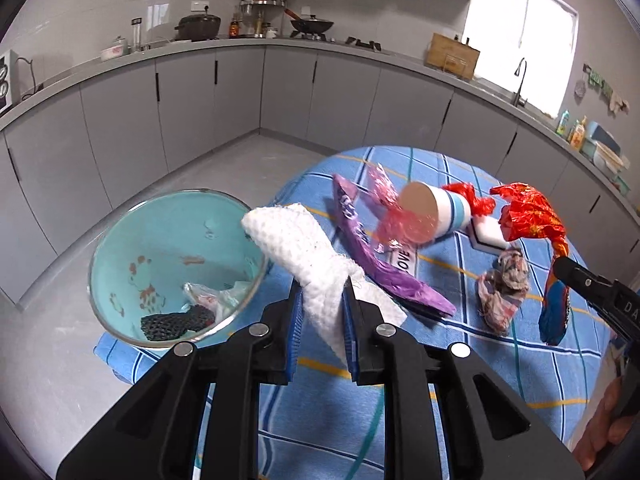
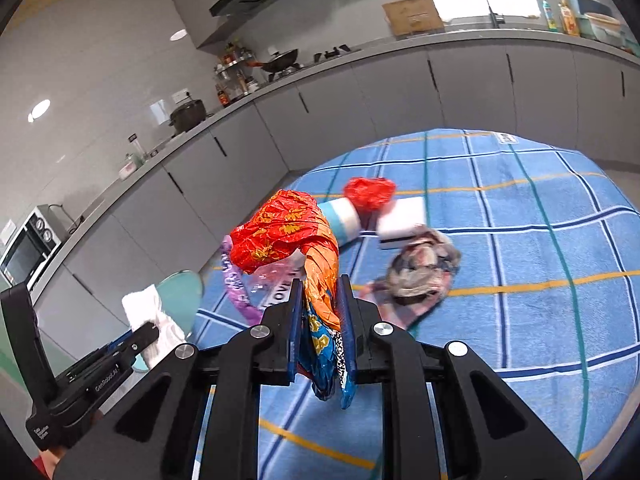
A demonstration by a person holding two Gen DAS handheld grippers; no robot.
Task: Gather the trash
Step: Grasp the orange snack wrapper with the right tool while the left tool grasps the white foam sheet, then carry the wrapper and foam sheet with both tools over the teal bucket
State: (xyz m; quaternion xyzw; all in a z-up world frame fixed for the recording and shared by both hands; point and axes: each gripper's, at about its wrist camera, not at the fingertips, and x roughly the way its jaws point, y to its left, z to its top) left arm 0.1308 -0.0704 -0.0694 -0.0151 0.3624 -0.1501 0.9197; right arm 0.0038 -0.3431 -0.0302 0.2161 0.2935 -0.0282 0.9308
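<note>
**Both claws clamped on trash above the checked cloth**

Nearest the left wrist camera, the left claw (image 1: 322,300) is pinched tight on a white foam fruit net (image 1: 296,248), lifted clear of the blue checked cloth (image 1: 500,360) that covers the worktop. The right claw (image 2: 322,300) is closed the same way on a crumpled red-orange snack wrapper (image 2: 296,236); its blue lower end hangs out below the pads, and its print is too creased to read. The left tool's body reads "GenRoboLAI" in the right wrist view.

Just beyond, at the cloth's left edge, a glass bowl (image 1: 120,240) with a teal inside holds a black net (image 1: 172,322) and crinkled clear plastic. Mid-cloth lies a purple wrapper (image 1: 384,268); only "OVE" shows on a white patch, the rest being covered. Further on, a paper cup (image 1: 436,212) with blue bands lies tipped over, blurred, beside a white sponge (image 1: 490,232), red plastic film (image 1: 466,194) and a dirty crumpled rag (image 1: 504,292). A hand (image 1: 604,432) is cut off at the right border.
</note>
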